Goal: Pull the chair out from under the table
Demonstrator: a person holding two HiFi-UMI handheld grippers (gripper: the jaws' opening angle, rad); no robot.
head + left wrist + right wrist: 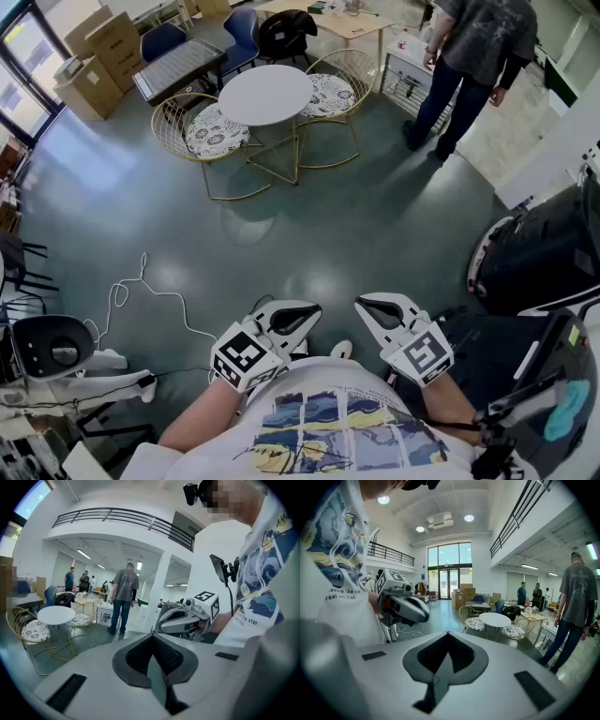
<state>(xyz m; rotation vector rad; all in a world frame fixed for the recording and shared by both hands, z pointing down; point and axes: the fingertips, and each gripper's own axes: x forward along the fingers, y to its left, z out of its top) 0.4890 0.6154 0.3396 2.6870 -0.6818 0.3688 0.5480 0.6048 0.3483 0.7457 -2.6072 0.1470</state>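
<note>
Presently in hand: the approach. The operator stands well back from the round white table [265, 94], which lies at twelve o'clock across the floor, and nothing is gripped.
Tools: the left gripper [298, 315] and right gripper [375, 307] are held close to the chest, each with its jaws pressed together on nothing.
Chairs: two gold wire chairs flank the table, the left chair [208, 131] at its eight o'clock and the right chair [330, 89] at its two o'clock. Both seats are partly tucked under the top, and I cannot tell which one is meant.
Facing: each chair appears to open toward the table, curved back outermost.
Long axis: judged to run back-to-front, along the eight-to-two line through the table's centre.
Next move: walk toward twelve o'clock, part one pair of jaws, close on a chair's back rim, then draw outward along that axis.
Bystander: a person in a grey shirt [473, 56] stands at one o'clock, apart from both chairs.
</note>
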